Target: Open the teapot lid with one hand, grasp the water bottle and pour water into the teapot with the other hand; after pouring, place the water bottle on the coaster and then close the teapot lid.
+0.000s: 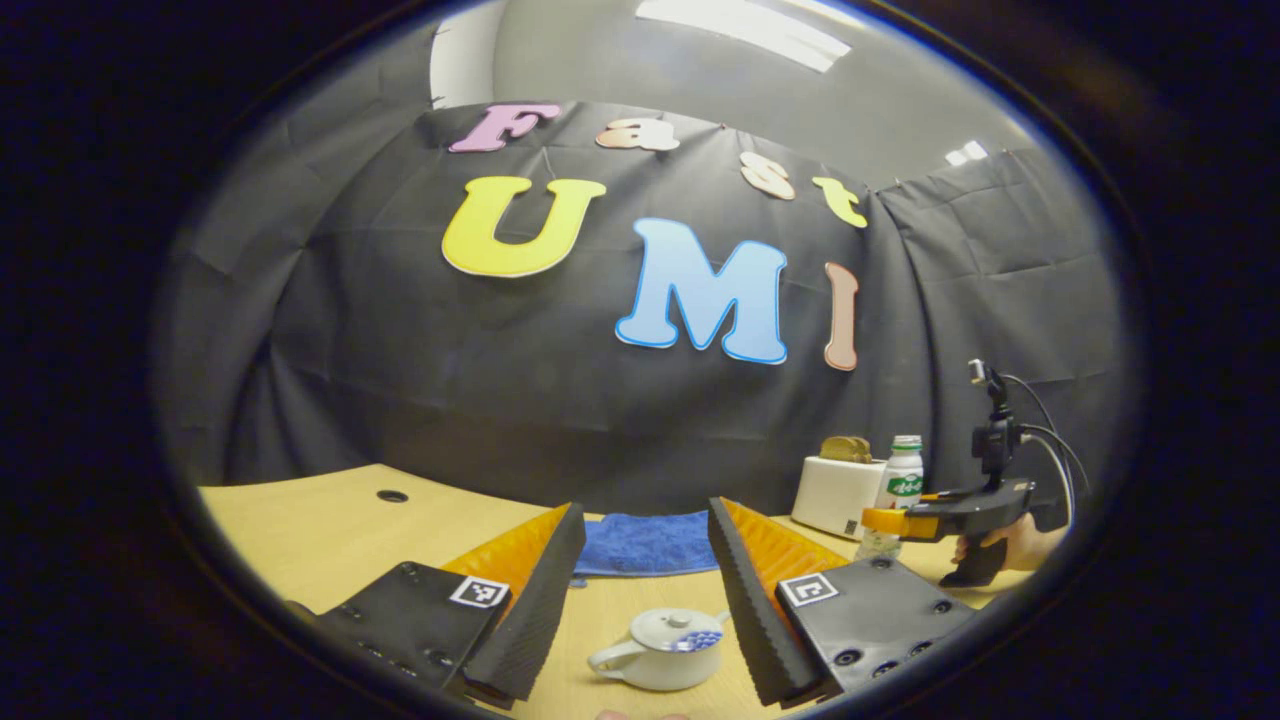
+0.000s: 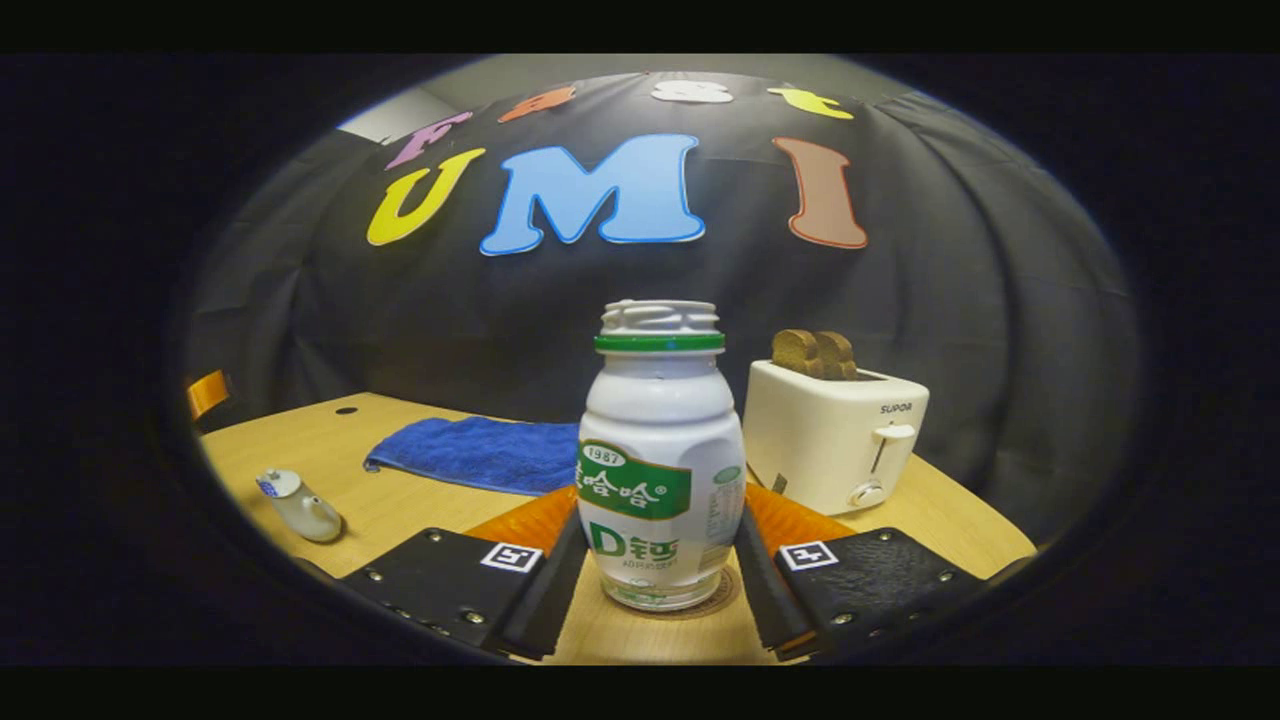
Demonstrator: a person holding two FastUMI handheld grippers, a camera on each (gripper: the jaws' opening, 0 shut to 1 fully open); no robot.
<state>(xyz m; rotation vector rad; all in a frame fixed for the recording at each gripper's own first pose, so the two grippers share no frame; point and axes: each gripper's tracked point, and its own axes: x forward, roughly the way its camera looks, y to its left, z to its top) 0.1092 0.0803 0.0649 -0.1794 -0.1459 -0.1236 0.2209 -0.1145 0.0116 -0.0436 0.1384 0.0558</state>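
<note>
Right claw (image 2: pixel 660 590) sits around the white plastic water bottle with the green band and label (image 2: pixel 660 460), one finger on each side low on its body. They look right against it, but I can't tell if they're actually pressing, so grip or no grip is unclear. The bottle stands upright on a round brown coaster (image 2: pixel 715 600), with a white toaster holding brown toast (image 2: pixel 835 440) just beside it at about 2 o'clock in the right gripper view.

Left claw (image 1: pixel 645 590) is spread wide open and empty, hovering above the small white ceramic teapot with blue markings (image 1: pixel 665 650), which sits at 6 o'clock in the left gripper view on the light wooden surface (image 1: pixel 330 530). Its lid looks to be on. A blue towel (image 1: pixel 645 545) lies behind it at 12 o'clock.

What could go wrong, my guess:
- The hold is low on a tall bottle, so it could tip or slip when lifted.
- Swinging out, the bottle could clip the toaster.
- The lid knob is tiny, so the wide claw could miss it or shove the teapot.
- If the bottle arrives before the lid is off, water ends up on the surface.
</note>
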